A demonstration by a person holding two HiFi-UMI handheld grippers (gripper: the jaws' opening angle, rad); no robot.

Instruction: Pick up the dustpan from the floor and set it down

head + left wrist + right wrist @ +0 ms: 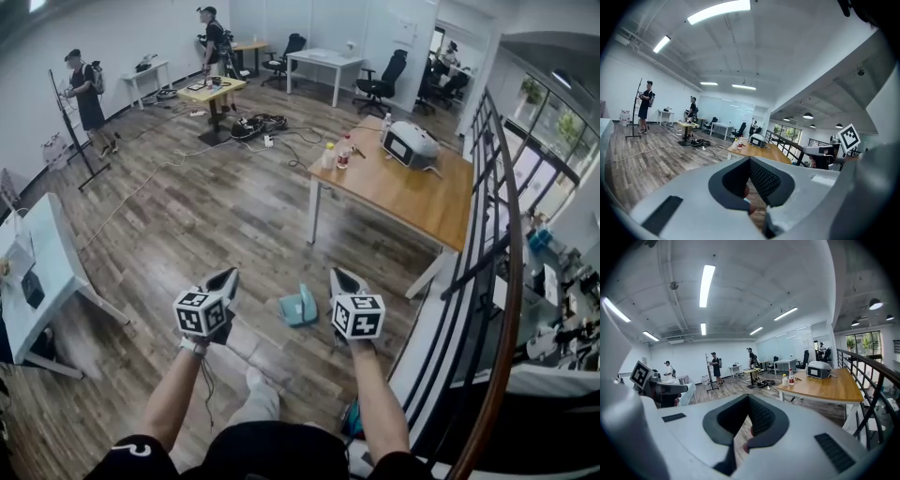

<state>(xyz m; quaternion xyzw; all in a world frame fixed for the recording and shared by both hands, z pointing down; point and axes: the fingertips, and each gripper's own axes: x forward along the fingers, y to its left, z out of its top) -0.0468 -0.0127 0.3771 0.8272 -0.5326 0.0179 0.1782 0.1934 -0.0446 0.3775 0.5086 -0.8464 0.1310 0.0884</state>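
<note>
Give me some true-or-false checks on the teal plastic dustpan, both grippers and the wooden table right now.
1. The teal plastic dustpan lies on the wood-plank floor, showing between the two grippers in the head view. True.
2. The right gripper holds the dustpan. False: its jaws are together on nothing.
3. A white boxy device stands on the wooden table. True.
4. The bottles stand on the floor. False: they stand at the table's corner.
5. The left gripper has its jaws together, empty. True.

Head view steeply down, gripper views low and near-level, all sharing the wooden table (403, 192) (761, 151) (829, 387)
</note>
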